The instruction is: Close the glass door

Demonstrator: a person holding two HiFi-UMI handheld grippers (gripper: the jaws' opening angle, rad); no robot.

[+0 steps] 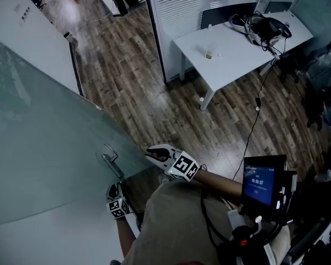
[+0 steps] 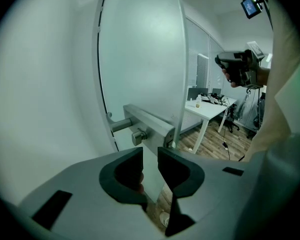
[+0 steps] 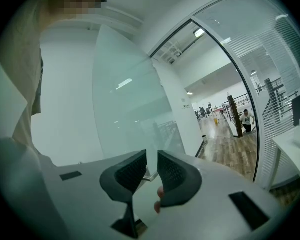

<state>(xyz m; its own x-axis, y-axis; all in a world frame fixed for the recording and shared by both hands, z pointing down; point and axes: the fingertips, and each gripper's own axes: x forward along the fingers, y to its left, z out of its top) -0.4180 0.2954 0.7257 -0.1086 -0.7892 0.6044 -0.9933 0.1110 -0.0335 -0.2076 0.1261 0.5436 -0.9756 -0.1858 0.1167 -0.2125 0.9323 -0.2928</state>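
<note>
The frosted glass door (image 1: 44,148) stands swung open at the left, with a metal lever handle (image 1: 111,160) near its free edge. My left gripper (image 1: 114,192) hangs just below that handle. In the left gripper view the handle (image 2: 147,123) and its lock knob sit just ahead of the left gripper (image 2: 150,154), whose jaws stand a narrow gap apart with nothing in it. My right gripper (image 1: 150,152) is at the door's free edge. In the right gripper view the door (image 3: 125,109) fills the space ahead of the right gripper (image 3: 151,156), jaws slightly apart and holding nothing.
A white desk (image 1: 237,43) with a headset, cables and a small bottle stands across the wood floor, with dark chairs to its right. A screen device (image 1: 262,184) hangs at the person's chest. The dark door frame (image 3: 250,109) opens onto a corridor with people far off.
</note>
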